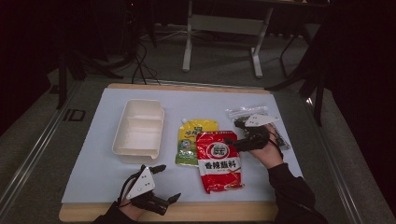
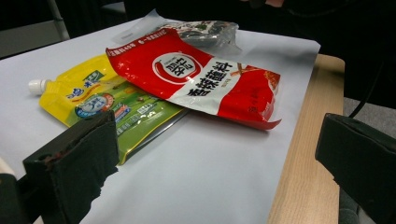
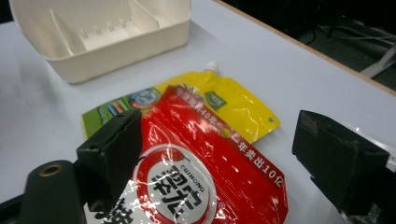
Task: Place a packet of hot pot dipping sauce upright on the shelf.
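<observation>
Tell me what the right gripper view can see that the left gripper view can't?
The right gripper view has the white tray with its dividers. The left gripper view has the clear bag of dark stuff behind the red pouch, and the table's wooden edge. Both have the red pouch lying partly over the yellow-green spouted pouch, plus their own open black jaws.
</observation>
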